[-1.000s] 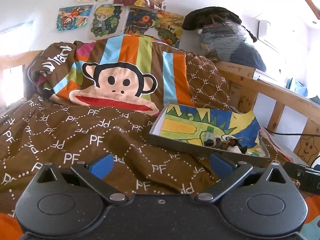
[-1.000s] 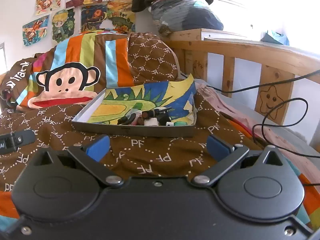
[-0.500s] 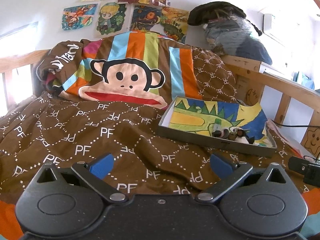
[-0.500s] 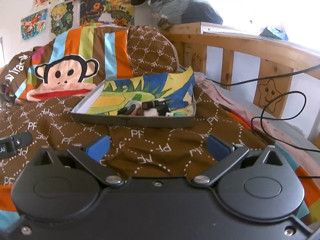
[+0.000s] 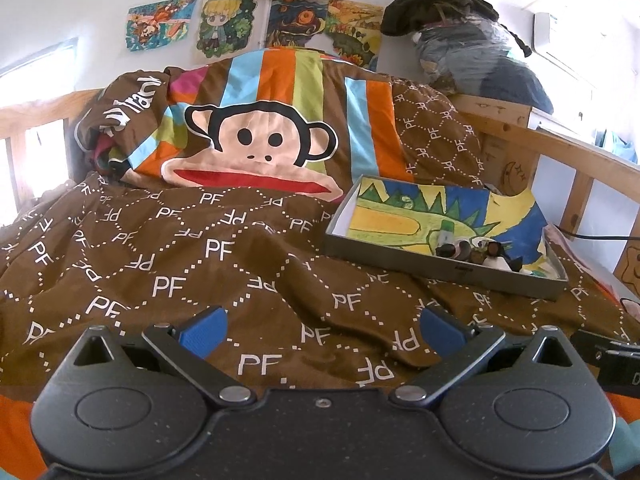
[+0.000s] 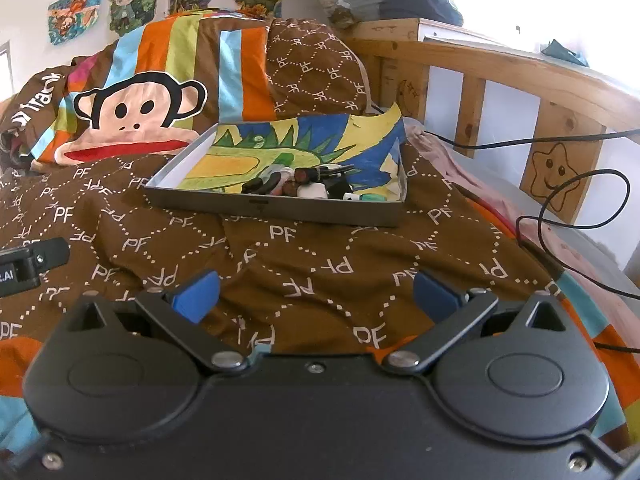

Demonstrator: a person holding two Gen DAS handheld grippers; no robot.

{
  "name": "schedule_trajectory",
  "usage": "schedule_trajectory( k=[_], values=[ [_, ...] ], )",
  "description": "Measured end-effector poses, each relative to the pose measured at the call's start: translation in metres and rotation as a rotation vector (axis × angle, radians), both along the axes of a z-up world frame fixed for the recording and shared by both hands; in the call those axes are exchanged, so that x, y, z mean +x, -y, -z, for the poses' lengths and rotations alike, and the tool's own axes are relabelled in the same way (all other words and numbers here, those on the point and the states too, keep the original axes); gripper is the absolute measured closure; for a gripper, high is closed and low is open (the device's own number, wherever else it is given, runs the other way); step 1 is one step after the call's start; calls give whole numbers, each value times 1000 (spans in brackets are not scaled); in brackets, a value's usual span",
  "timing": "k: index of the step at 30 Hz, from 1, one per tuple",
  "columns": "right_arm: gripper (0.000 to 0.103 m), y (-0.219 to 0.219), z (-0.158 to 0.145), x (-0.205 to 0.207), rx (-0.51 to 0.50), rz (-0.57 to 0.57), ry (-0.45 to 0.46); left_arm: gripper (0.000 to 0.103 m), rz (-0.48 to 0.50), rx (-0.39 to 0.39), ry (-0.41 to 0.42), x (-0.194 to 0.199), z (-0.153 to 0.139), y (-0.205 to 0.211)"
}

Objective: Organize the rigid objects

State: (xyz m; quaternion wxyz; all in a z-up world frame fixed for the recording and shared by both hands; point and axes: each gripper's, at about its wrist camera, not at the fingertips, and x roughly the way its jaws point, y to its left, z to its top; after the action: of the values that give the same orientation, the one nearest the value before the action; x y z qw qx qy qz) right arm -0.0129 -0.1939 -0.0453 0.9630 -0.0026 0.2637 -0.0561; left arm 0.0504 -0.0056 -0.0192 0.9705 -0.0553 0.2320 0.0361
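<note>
Left gripper (image 5: 322, 330) wide and empty at bottom, right gripper (image 6: 316, 294) wide too, tray (image 6: 276, 210) mid-frame holding small things (image 6: 304, 184), on brown blanket (image 6: 280, 276)

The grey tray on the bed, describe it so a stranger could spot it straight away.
On the brown PF-print duvet, below the monkey-face pillow, lies a shallow grey tray. It alone is lined with a bright crocodile drawing and holds small items.
</note>
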Motion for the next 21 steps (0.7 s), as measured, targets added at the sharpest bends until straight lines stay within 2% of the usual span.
schedule_trajectory(
  k=[21],
  values=[
    [0, 7, 4, 3, 4, 10, -7, 1, -13, 10, -1, 0, 1, 0]
  ],
)
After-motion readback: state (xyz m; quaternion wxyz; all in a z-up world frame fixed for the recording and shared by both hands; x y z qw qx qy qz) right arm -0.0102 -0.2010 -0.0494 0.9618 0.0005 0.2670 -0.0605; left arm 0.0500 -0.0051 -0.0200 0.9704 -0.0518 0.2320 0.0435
